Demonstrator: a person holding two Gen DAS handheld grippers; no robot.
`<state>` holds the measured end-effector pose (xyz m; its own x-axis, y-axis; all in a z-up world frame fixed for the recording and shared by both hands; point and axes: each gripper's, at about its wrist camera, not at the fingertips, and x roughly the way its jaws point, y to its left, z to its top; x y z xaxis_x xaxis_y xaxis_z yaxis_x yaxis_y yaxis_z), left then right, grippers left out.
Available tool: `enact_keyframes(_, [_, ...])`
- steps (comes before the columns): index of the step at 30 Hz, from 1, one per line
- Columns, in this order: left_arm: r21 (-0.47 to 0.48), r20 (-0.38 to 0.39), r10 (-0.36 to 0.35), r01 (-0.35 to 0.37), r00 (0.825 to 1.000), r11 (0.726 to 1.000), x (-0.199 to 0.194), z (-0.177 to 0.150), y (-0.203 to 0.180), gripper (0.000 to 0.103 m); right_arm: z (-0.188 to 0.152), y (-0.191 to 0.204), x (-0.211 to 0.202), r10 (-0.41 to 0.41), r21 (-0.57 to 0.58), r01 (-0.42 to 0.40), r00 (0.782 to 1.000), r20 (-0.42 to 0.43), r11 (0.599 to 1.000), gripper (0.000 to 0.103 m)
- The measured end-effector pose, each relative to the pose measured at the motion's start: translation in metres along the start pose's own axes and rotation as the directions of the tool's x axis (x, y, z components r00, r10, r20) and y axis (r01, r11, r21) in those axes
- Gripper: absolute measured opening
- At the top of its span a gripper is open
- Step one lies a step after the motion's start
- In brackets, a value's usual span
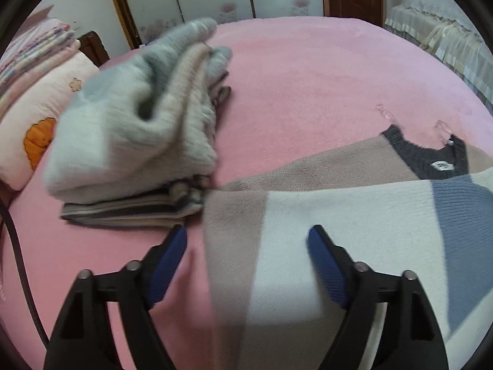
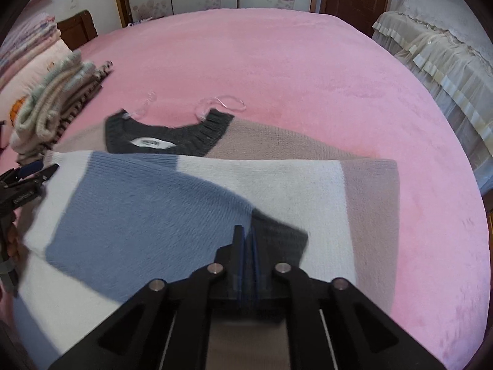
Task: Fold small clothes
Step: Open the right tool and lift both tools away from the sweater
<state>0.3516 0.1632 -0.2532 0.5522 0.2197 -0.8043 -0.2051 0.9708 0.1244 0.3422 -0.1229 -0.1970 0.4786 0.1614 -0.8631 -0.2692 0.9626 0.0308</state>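
Note:
A colour-block knit sweater (image 1: pixel 339 215) in white, blue, beige and dark grey lies on the pink bed (image 1: pixel 308 77), its lower part folded up toward the dark collar (image 2: pixel 166 138). My left gripper (image 1: pixel 246 231) stands open at the sweater's left edge; the beige and white fabric lies between its blue pads without being pinched. In the right wrist view this gripper (image 2: pixel 37 166) shows at the far left. My right gripper (image 2: pixel 246 231) is shut, its pads pinching the sweater (image 2: pixel 154 203) near a dark grey patch.
A stack of folded knitwear (image 1: pixel 129 141) sits left of the sweater, also visible as a stack (image 2: pixel 52 101) in the right wrist view. Pillows (image 1: pixel 30 123) lie at the far left. Clear plastic strips (image 2: pixel 225 104) rest beyond the collar. Lace-covered furniture (image 2: pixel 446 61) stands to the right.

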Motion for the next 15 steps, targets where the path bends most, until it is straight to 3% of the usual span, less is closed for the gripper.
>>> enact_keyframes(5, [-0.017, 0.04, -0.014, 0.015, 0.999, 1.0, -0.059, -0.005, 0.004, 0.088, -0.013, -0.001, -0.057, 0.005, 0.008, -0.005, 0.998, 0.062, 1.0, 0.013])
enact_keyframes(12, [-0.013, 0.185, -0.012, 0.015, 0.983, 1.0, -0.174, -0.026, 0.007, 0.089, -0.036, 0.007, -0.138, -0.016, 0.009, 0.015, 0.989, 0.144, 1.0, 0.015])
enact_keyframes(15, [-0.025, 0.243, -0.054, 0.062, 0.969, 0.998, -0.216, -0.035, 0.011, 0.091, -0.047, 0.008, -0.171, -0.034, 0.02, 0.031, 0.983, 0.178, 0.999, 0.029])
